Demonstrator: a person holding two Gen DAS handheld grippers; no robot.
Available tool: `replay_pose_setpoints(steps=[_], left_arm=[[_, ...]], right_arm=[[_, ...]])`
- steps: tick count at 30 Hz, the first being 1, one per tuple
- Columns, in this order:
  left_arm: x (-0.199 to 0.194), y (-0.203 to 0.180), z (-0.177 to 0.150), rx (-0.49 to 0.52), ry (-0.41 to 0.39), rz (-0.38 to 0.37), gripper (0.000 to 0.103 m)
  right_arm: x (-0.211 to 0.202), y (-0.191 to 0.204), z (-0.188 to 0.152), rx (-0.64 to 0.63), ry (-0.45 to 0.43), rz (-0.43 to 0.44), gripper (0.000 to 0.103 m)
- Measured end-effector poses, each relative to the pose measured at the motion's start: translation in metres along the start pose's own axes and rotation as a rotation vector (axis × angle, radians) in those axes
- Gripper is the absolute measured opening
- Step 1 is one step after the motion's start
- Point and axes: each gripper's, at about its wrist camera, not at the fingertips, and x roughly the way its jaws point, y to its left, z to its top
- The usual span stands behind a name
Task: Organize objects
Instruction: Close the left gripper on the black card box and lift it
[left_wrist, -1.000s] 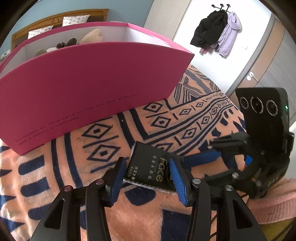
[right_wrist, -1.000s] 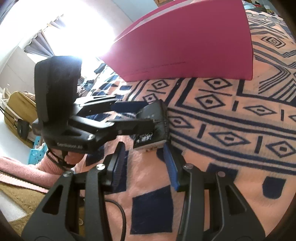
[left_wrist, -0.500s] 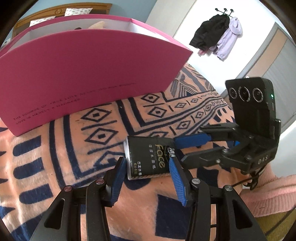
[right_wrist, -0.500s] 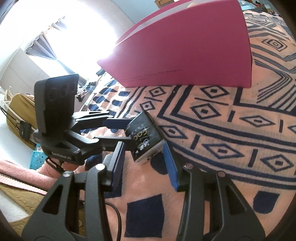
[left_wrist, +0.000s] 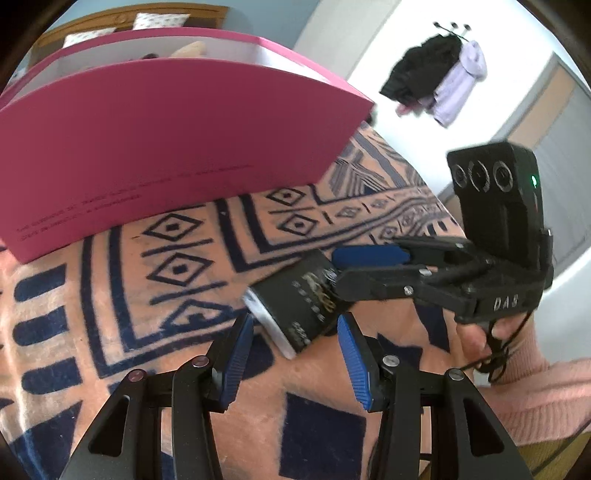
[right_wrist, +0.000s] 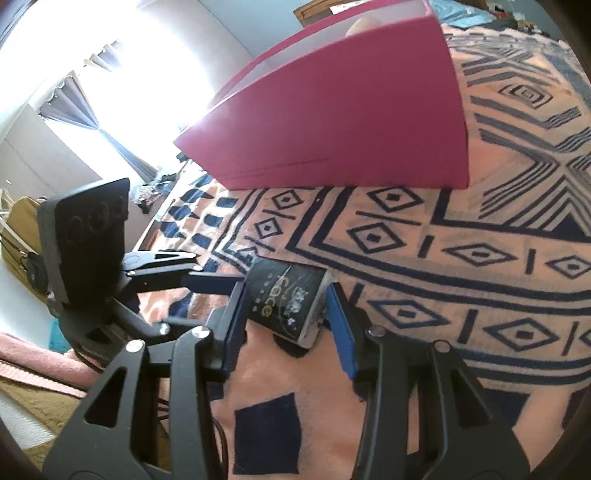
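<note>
A black tissue pack with "Face" lettering (left_wrist: 299, 302) is held above the patterned blanket. My right gripper (left_wrist: 341, 267) comes in from the right in the left wrist view and is shut on the pack's right end. In the right wrist view the pack (right_wrist: 286, 301) sits between my right gripper's (right_wrist: 286, 312) blue pads. My left gripper (left_wrist: 295, 352) is open just below the pack, not touching it; it also shows in the right wrist view (right_wrist: 218, 284) to the left of the pack. A large pink box (left_wrist: 166, 147) stands open behind.
The pink box (right_wrist: 343, 125) holds several items, mostly hidden by its wall. The orange and navy blanket (left_wrist: 147, 277) covers the bed. Coats hang on a wall hook (left_wrist: 436, 85) at the far right. A window with curtains (right_wrist: 110, 92) lies to the left.
The left gripper let go of the pack and drew back. The right gripper closed on the pack, lifted it and tilted it toward the right.
</note>
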Motion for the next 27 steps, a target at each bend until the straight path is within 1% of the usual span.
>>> replay_pose_setpoints(steps=[2,4,7,9,10,14,19,27], left_arm=[[-0.001,0.001,0.000,-0.015,-0.005,0.007,0.047],[0.000,0.000,0.000,-0.023,-0.003,0.013,0.039],[0.003,0.000,0.001,-0.033,0.002,0.015,0.037],[0.005,0.001,0.001,-0.047,0.006,0.014,0.037],[0.005,0.002,0.000,-0.051,0.005,0.012,0.037],[0.007,0.002,0.001,-0.060,0.006,0.007,0.037],[0.009,-0.005,0.002,-0.049,-0.003,0.037,0.037],[0.004,0.002,-0.003,-0.069,-0.007,0.038,0.037]], right_arm=[[0.000,0.000,0.001,-0.005,-0.002,-0.012,0.046],[0.002,0.000,0.002,-0.001,0.000,-0.015,0.046],[0.007,-0.001,0.003,0.005,0.005,-0.018,0.046],[0.007,-0.003,0.002,0.014,0.005,-0.015,0.044],[0.008,-0.004,0.002,0.019,0.008,-0.010,0.040],[0.006,-0.005,0.000,0.028,0.013,-0.014,0.037],[0.010,-0.001,-0.002,0.026,0.011,-0.023,0.037],[0.007,-0.007,-0.004,0.042,0.004,-0.017,0.037]])
